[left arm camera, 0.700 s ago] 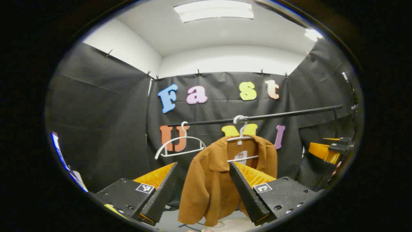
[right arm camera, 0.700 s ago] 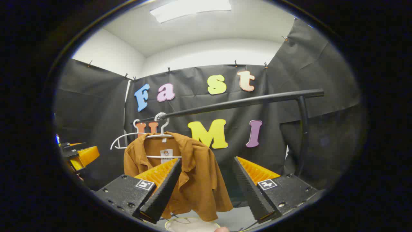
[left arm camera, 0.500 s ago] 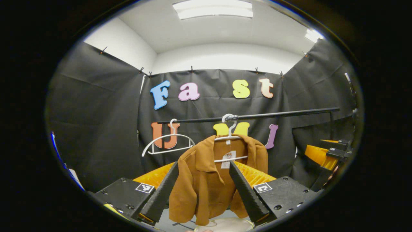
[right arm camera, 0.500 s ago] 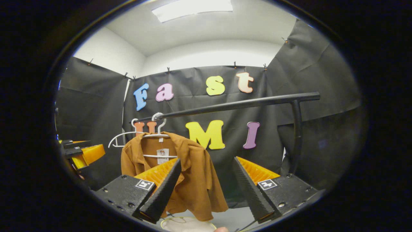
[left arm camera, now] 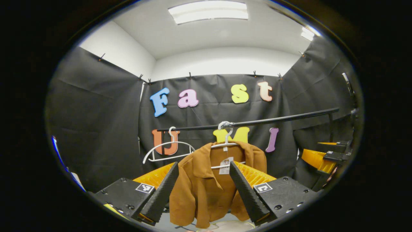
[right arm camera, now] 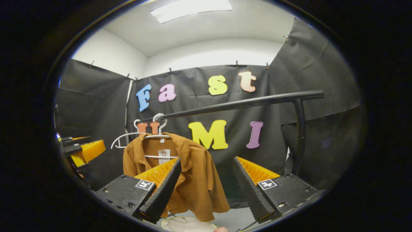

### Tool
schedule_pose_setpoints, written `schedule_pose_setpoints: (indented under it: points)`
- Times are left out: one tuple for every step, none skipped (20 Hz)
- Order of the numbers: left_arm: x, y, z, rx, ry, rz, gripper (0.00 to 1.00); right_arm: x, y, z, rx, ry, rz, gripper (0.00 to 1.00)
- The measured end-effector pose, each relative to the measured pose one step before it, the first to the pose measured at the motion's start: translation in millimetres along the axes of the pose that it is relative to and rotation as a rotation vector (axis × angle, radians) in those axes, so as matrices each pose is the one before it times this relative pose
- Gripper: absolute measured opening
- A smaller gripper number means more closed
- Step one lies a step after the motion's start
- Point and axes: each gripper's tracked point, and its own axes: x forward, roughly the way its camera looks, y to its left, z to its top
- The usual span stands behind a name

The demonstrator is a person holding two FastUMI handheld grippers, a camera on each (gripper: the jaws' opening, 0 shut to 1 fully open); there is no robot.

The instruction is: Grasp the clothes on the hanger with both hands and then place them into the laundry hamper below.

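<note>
Shirt (left arm camera: pixel 206 183) hangs on white hanger (left arm camera: pixel 225 145) on far rail (left arm camera: pixel 280 118), ungrasped. Left claw (left arm camera: pixel 202 185) wide; right claw (right arm camera: pixel 207 183) wide, aimed right of shirt. Risk: one-sided pull drags hanger along, shirt misses hamper.

A black rail (left arm camera: pixel 276 119) runs across ahead of the left gripper, above its fingers, and in the right gripper view the same rail (right arm camera: pixel 244 103) bends down into a post on the right. An empty white hanger (left arm camera: pixel 167 149) hangs from the rail, up and to the left of the left gripper. Overhead, a ceiling light (left arm camera: pixel 208 11) glows against the white ceiling.
</note>
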Motion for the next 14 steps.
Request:
schedule_pose_setpoints:
  points:
    - [1.19, 1.07, -2.30, 0.00480, 0.00420, 0.00566, 1.00, 2.90, 1.03, -3.17, 0.00342, 0.00821, 0.00309, 1.00]
    - [1.07, 0.62, -2.46, 0.00729, 0.00674, 0.00572, 1.00, 0.86, 0.47, -3.89, 0.00465, 0.00975, 0.00437, 1.00]
    - [-0.41, 0.03, -2.89, 0.00709, 0.00598, 0.00490, 1.00, 2.47, 0.22, -2.57, 0.00454, 0.00921, 0.00411, 1.00]
    - [0.23, -1.24, -2.50, 0.00547, 0.00721, -0.00104, 1.00, 1.96, 0.23, -2.48, 0.00333, 0.00685, 0.00389, 1.00]
    - [0.85, -0.63, -4.37, 0.00163, 0.01037, -0.00054, 1.00, 3.10, 0.91, -2.76, 0.00122, 0.00476, 0.00273, 1.00]
    - [1.07, -0.62, -5.21, -0.00376, 0.01538, -0.00193, 1.00, 3.11, 0.49, -2.11, -0.00178, 0.00491, 0.00009, 1.00]
    - [1.76, -0.42, -5.10, -0.00919, 0.01701, -0.00178, 1.00, 2.69, 1.14, -3.80, -0.00219, 0.00717, 0.00150, 1.00]
    - [1.90, -1.24, -6.25, -0.01268, 0.02009, -0.00311, 1.00, 3.69, 0.44, -4.64, -0.00128, 0.01003, -0.00203, 1.00]
    - [1.60, -0.27, -2.64, -0.01332, 0.01003, -0.00533, 1.00, 2.23, 1.10, -5.60, 0.00023, 0.01155, -0.00207, 1.00]
    - [1.58, -1.75, -2.89, -0.01099, 0.00881, -0.00835, 1.00, 2.48, 2.77, -6.29, 0.00306, 0.01561, 0.00243, 1.00]
    - [0.08, 0.38, -5.30, -0.00610, 0.01335, -0.00481, 1.00, 2.06, 2.98, -8.47, 0.00302, 0.01923, 0.00340, 1.00]
    - [0.39, 1.03, -4.08, 0.00038, 0.01350, -0.00313, 1.00, 2.32, 2.48, -7.30, 0.00158, 0.01836, 0.00218, 1.00]
    - [1.02, 0.92, -4.90, 0.00330, 0.01399, -0.00159, 1.00, 2.87, 2.73, -6.01, -0.00181, 0.01486, 0.00071, 1.00]
    - [1.78, 0.16, -4.47, 0.00339, 0.01056, -0.00744, 1.00, 3.78, 2.44, -5.06, -0.00332, 0.01250, -0.00121, 1.00]
